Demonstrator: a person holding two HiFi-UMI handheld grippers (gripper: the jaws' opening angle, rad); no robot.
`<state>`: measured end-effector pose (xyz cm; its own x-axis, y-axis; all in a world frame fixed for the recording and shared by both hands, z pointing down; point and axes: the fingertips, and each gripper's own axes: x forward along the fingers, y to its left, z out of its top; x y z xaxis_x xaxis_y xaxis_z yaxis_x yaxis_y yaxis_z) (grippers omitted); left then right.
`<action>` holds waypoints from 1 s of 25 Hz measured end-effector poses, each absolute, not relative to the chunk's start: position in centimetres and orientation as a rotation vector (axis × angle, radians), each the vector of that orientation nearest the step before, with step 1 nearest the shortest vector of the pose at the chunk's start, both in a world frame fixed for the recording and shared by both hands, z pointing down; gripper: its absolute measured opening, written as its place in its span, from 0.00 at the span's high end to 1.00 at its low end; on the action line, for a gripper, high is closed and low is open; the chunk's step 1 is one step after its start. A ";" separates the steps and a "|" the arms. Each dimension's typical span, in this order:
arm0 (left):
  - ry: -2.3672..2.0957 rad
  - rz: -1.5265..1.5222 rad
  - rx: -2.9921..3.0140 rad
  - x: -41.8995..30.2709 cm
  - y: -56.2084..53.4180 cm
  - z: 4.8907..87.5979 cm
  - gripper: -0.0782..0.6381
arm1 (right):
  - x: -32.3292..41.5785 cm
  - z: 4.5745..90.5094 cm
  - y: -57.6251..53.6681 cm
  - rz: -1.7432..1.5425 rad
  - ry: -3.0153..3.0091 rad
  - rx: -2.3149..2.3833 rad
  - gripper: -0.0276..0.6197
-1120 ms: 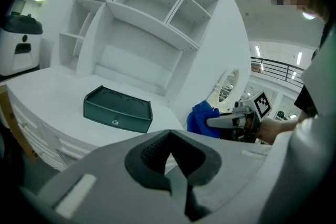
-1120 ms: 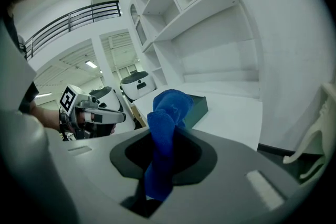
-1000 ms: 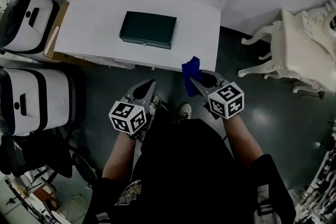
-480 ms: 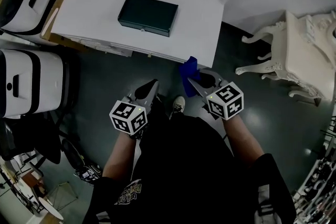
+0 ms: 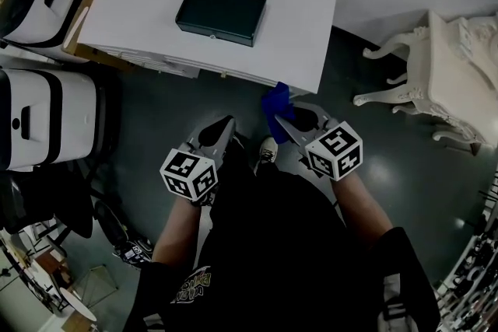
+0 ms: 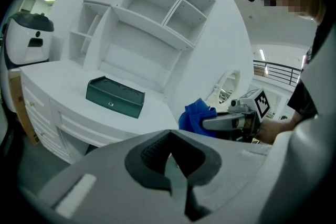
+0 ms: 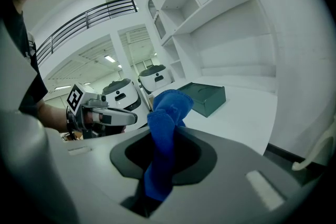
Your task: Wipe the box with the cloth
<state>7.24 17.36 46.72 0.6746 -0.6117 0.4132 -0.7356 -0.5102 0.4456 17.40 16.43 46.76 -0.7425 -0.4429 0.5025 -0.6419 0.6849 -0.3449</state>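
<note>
A dark green box (image 5: 221, 15) lies flat on the white desk (image 5: 288, 43), lid closed; it also shows as the box (image 6: 115, 96) in the left gripper view and the box (image 7: 205, 97) in the right gripper view. A blue cloth (image 5: 276, 103) is clamped in my right gripper (image 5: 285, 119), which hangs just short of the desk's near right corner. The cloth (image 7: 164, 128) sticks up between those jaws. My left gripper (image 5: 217, 134) is shut with nothing in it, lower left of the right one, off the desk. From the left gripper view the cloth (image 6: 197, 116) appears beside the right gripper.
White shelving (image 6: 152, 8) rises behind the desk. Two white-and-black machines (image 5: 43, 0) (image 5: 47, 124) stand at the left. A white ornate chair (image 5: 436, 74) stands at the right. Dark floor (image 5: 171, 113) lies between me and the desk.
The view has drifted slightly; both grippers sit a little further from the desk edge in the picture. The cloth stays held in the right gripper.
</note>
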 end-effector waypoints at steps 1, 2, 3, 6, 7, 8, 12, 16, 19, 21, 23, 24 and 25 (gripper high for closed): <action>-1.030 0.271 2.286 7.3 17.5 46.8 0.89 | 17.4 46.8 16.6 0.722 -2.518 0.846 0.81; -1.025 0.273 2.287 7.5 17.6 46.9 0.89 | 17.4 46.9 16.7 0.723 -2.518 0.844 0.81; -1.020 0.275 2.287 7.6 17.7 46.9 0.89 | 17.5 47.0 16.9 0.725 -2.518 0.844 0.81; -1.005 0.279 2.291 7.9 17.9 47.0 0.89 | 17.6 47.1 17.1 0.729 -2.515 0.848 0.81; -1.000 0.280 2.294 8.0 17.8 47.0 0.89 | 17.6 47.1 17.1 0.728 -2.515 0.849 0.81; -0.995 0.280 2.297 8.1 17.8 47.0 0.89 | 17.6 47.1 17.2 0.728 -2.517 0.851 0.81; -0.994 0.264 2.308 8.4 17.4 46.6 0.89 | 17.9 46.8 17.5 0.724 -2.524 0.856 0.81; -0.989 0.254 2.327 8.7 17.5 45.9 0.89 | 18.0 46.4 17.8 0.715 -2.526 0.863 0.81; -0.993 0.254 2.324 8.7 17.8 45.8 0.89 | 17.9 46.2 17.9 0.711 -2.528 0.858 0.81; -1.000 0.254 2.319 8.5 18.0 45.8 0.89 | 17.8 46.2 17.9 0.708 -2.532 0.849 0.81; -1.009 0.255 2.318 8.3 18.0 45.7 0.89 | 17.5 46.2 17.8 0.708 -2.539 0.839 0.81; -1.013 0.254 2.321 8.2 17.9 45.6 0.89 | 17.3 46.1 17.7 0.707 -2.543 0.836 0.81; -1.017 0.254 2.324 8.1 17.9 45.4 0.89 | 17.2 46.0 17.7 0.704 -2.549 0.834 0.81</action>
